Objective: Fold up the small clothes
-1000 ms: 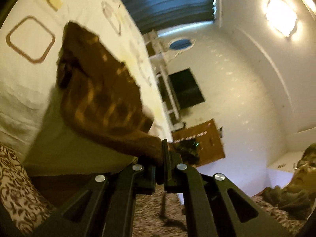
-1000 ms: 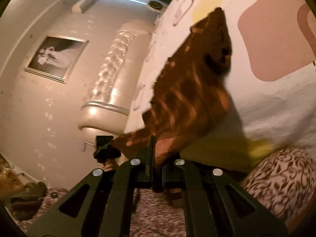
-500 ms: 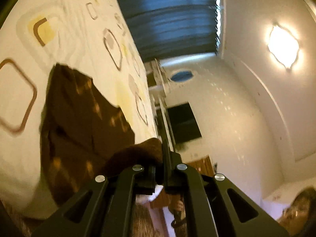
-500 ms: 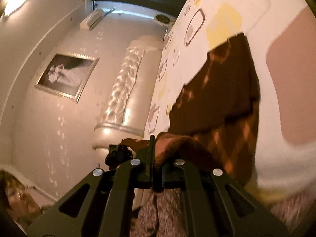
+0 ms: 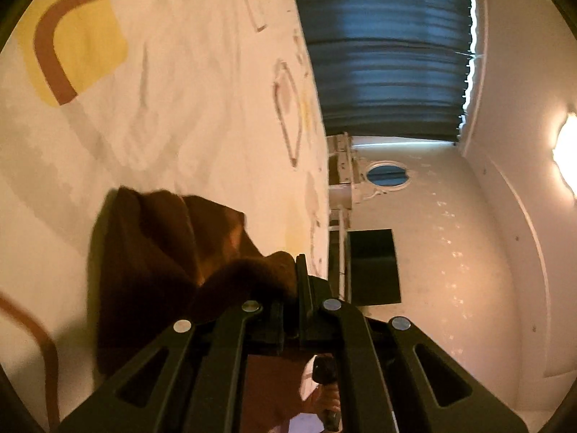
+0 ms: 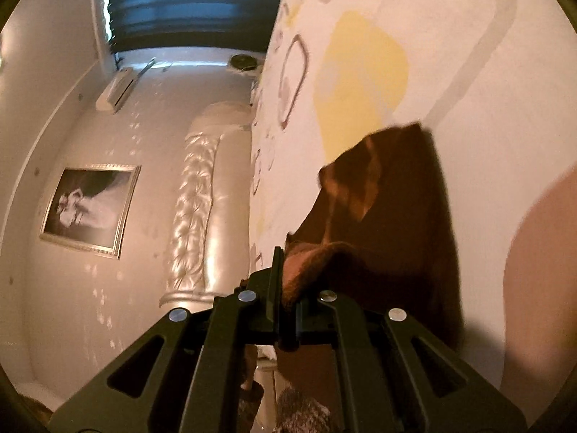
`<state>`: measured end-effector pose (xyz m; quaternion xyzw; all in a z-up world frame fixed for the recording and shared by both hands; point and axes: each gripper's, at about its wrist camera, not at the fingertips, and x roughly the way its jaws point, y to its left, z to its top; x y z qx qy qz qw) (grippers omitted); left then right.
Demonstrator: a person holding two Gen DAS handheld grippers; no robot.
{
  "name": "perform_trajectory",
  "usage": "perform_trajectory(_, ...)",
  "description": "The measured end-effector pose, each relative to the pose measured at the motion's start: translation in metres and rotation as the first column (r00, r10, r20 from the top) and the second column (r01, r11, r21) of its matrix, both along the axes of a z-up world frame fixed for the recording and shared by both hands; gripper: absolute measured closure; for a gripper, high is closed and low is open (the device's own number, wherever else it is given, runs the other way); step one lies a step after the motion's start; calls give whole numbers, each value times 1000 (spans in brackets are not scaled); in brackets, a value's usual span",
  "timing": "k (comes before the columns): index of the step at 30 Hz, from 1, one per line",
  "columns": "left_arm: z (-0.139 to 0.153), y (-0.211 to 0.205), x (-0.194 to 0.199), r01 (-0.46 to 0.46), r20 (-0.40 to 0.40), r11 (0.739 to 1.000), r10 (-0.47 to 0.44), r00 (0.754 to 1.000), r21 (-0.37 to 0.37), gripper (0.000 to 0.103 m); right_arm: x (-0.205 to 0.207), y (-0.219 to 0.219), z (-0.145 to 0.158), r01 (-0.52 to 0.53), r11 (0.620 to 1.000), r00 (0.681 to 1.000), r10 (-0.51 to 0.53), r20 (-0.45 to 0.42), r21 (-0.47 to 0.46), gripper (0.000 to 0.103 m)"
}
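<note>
Both claws are tipped sideways over the bed (image 5: 187, 115). The left claw (image 5: 299, 281) and right claw (image 6: 285, 274) are each clenched on an edge of the brown garment (image 5: 151, 252), which lies folded on the bedsheet. Only the right view shows the headboard (image 6: 202, 198) and framed picture (image 6: 90, 209).

Brown garment (image 5: 151, 263) now doubled over on the bedsheet (image 5: 187, 115); both grippers carried its edge forward
</note>
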<state>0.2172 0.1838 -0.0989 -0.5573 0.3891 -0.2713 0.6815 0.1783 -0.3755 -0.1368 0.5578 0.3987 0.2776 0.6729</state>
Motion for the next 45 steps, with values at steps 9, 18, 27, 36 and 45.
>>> perform_trajectory(9,-23,7,15,-17,-37,1000,17,999,16,98,44,0,-29,23,999,997,-25,-68,-23,98)
perform_trajectory(18,-39,9,18,-58,-79,998,58,995,-5,95,69,3,-34,49,998,997,-52,-52,-49,89)
perform_trajectory(27,-29,26,-1,-99,-70,992,94,993,-75,54,45,-20,-21,146,986,989,-146,3,-83,60)
perform_trajectory(36,13,10,-103,35,8,950,-39,999,310,50,-54,-9,-9,33,957,999,-33,6,-288,59)
perform_trajectory(45,9,-21,-162,70,19,902,-86,996,427,50,-102,28,-14,-116,910,991,132,13,-399,74)
